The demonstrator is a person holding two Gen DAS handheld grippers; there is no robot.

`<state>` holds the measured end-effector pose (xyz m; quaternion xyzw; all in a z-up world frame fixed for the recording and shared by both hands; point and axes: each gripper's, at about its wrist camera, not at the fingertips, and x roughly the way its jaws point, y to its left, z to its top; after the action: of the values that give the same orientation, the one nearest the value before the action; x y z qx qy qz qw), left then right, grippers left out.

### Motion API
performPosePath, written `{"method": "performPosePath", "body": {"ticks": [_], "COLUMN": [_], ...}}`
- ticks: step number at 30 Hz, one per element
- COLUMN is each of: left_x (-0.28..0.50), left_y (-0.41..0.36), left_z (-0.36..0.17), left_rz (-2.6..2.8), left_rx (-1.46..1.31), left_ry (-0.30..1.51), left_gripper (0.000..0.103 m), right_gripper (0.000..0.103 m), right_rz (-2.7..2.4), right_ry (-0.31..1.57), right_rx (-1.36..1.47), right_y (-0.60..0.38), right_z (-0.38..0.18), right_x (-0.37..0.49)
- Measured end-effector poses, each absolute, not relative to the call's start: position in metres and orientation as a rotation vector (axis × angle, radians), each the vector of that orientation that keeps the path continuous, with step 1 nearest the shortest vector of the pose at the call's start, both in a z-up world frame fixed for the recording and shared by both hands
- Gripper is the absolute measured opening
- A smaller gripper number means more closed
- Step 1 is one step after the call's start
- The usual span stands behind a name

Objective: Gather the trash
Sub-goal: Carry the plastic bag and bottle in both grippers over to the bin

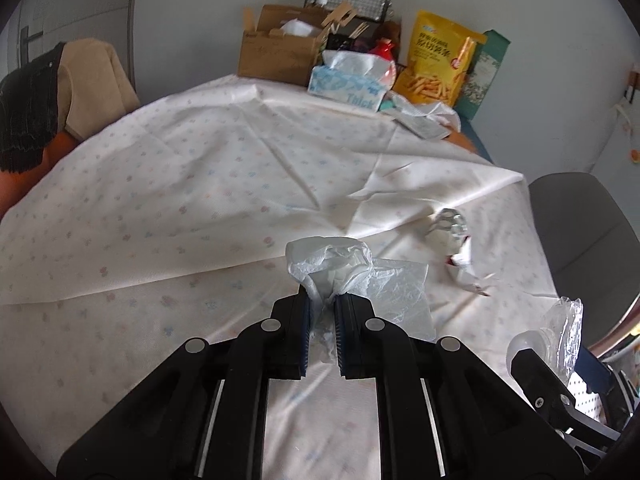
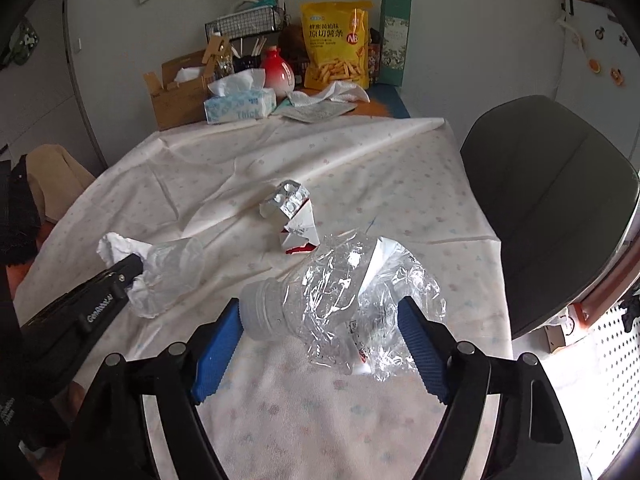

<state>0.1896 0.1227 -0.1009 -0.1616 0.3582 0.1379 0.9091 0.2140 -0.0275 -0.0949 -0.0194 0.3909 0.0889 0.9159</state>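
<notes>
My left gripper (image 1: 323, 308) is shut on a crumpled white plastic bag (image 1: 340, 268), held just above the flowered tablecloth (image 1: 200, 184). The bag (image 2: 168, 272) and the left gripper's fingers (image 2: 124, 270) also show at the left of the right wrist view. My right gripper (image 2: 320, 332) is shut on a crushed clear plastic bottle (image 2: 352, 300), cap end to the left; the bottle also shows in the left wrist view (image 1: 560, 328). A silver blister pack (image 2: 286, 200) and a torn red-and-white wrapper (image 2: 300, 232) lie on the cloth beyond the bottle.
At the far end stand a cardboard box (image 2: 176, 92), a tissue box (image 2: 240, 106), a red-and-white vase (image 2: 278, 72), a yellow snack bag (image 2: 336, 44) and a green carton (image 2: 394, 38). A grey chair (image 2: 548, 208) is on the right. Clothes (image 1: 60, 92) hang at the left.
</notes>
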Motion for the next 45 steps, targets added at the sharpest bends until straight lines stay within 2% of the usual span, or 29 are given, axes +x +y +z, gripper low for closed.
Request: {"method": "performPosePath", "body": {"ticks": [13,28,45], "left_x": [0.159,0.139,0.151], "left_y": [0.083,0.014,-0.092], "left_z": [-0.063,-0.039,-0.041], "left_rz": [0.234,0.133,-0.019], "left_rx": [-0.28,-0.214,-0.151], "left_ry": [0.666,0.624,0.642], "left_gripper": [0.011,0.011,0.011], "right_gripper": [0.077,0.077,0.077], "right_rz": [0.166,0.087,-0.093], "right_ry": [0.707,0.653,0.642], "right_rx": [0.005,0.062,0.124], "right_y": [-0.065,-0.129,-0.241], "right_z": [-0.056,-0.037,-0.041], "right_x": [0.173,0.135,0.114]}}
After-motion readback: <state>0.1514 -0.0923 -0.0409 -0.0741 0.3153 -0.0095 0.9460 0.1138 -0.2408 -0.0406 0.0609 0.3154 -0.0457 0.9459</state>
